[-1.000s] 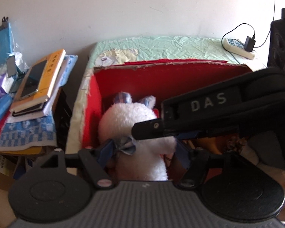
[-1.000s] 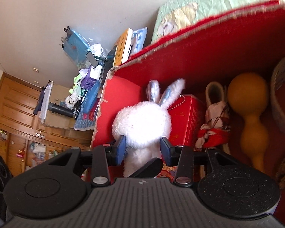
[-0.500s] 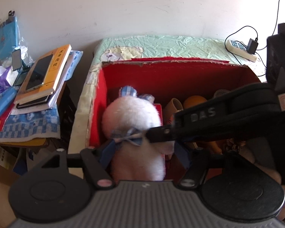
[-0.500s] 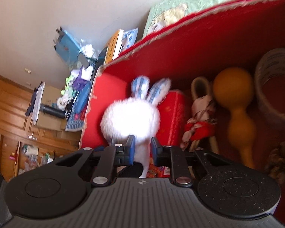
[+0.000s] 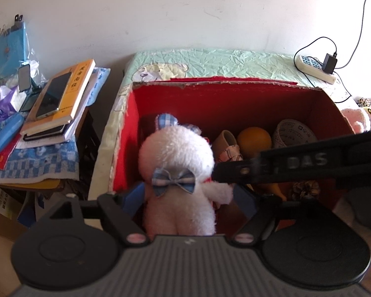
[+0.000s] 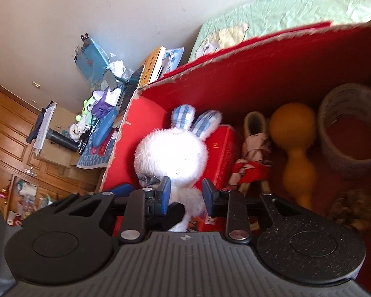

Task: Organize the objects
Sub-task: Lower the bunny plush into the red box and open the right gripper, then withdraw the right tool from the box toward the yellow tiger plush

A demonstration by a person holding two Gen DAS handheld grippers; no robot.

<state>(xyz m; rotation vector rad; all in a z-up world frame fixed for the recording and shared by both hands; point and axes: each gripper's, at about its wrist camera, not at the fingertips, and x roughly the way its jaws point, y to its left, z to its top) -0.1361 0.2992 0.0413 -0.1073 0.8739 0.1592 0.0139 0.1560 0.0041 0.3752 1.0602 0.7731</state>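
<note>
Filling the left end of the red box, white plush rabbit stood against its left wall, gourd and tape roll crowding the right, left gripper opening around the rabbit's body, pads apart from it, right gripper opening at its arm, both angled down.

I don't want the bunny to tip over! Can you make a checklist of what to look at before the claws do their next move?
1. Fluffy white plush bunny with blue checked ears inside the red cardboard box: ok.
2. Bunny upright: ok, ears point up.
3. Left claw free of the bunny: cannot tell; its jaws are opening, with the body between them.
4. Right claw free of the bunny: cannot tell; its jaws are opening beside a fluffy arm.
5. Neighbours apart from the bunny: not ok, the red carton sits right against it.
6. Orange gourd-shaped toy undisturbed: ok.
</note>
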